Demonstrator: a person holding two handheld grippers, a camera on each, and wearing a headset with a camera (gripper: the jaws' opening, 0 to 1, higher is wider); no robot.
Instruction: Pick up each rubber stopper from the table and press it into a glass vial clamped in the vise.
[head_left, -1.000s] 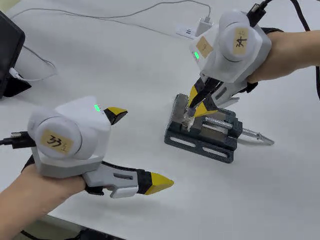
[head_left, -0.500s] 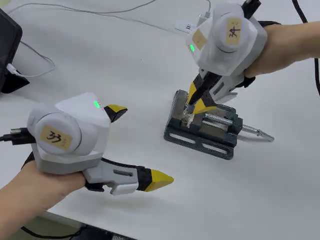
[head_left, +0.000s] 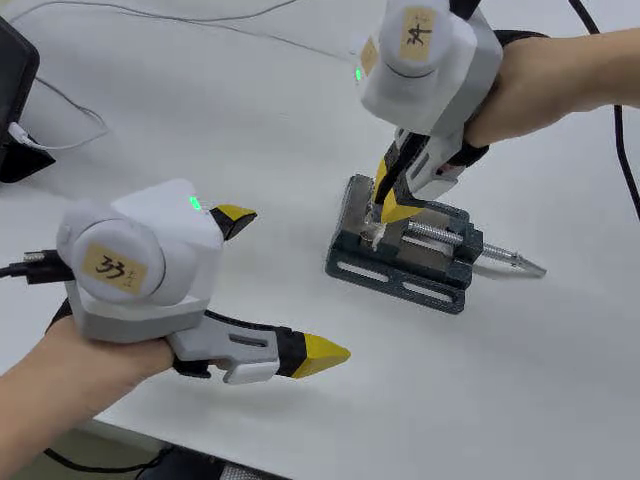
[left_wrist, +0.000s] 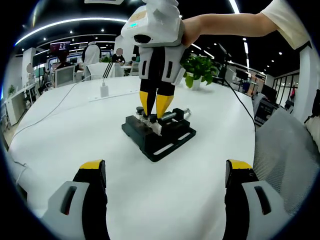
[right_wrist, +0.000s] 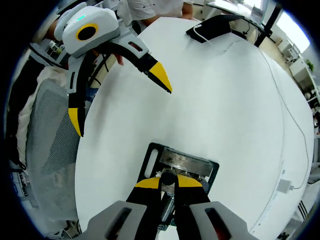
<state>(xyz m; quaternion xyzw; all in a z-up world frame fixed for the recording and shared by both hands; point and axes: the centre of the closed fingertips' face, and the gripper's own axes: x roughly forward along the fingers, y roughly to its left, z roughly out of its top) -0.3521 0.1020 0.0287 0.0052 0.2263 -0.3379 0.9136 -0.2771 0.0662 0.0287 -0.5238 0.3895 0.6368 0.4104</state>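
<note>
A dark vise (head_left: 400, 262) stands on the white table (head_left: 250, 130) and clamps a small glass vial (head_left: 377, 233). My right gripper (head_left: 386, 206) points down onto the vial's top. In the right gripper view its yellow tips (right_wrist: 168, 181) are shut on a black rubber stopper (right_wrist: 168, 176) over the vise (right_wrist: 186, 162). The left gripper view looks across at the vise (left_wrist: 159, 134), the vial (left_wrist: 152, 120) and the right gripper (left_wrist: 154, 104) above it. At the front left my left gripper (head_left: 280, 286) hovers open, jaws wide and holding nothing (left_wrist: 166, 170).
The vise's screw handle (head_left: 510, 262) sticks out to the right. A black device (head_left: 15, 95) with a cable lies at the table's left edge. A white charger (left_wrist: 104, 90) and its cord lie at the back. A mesh chair (right_wrist: 42, 145) stands beside the table.
The right gripper's body has swung up and stands more upright over the vise, while its tips stay at the vial's top. The left gripper has held still.
</note>
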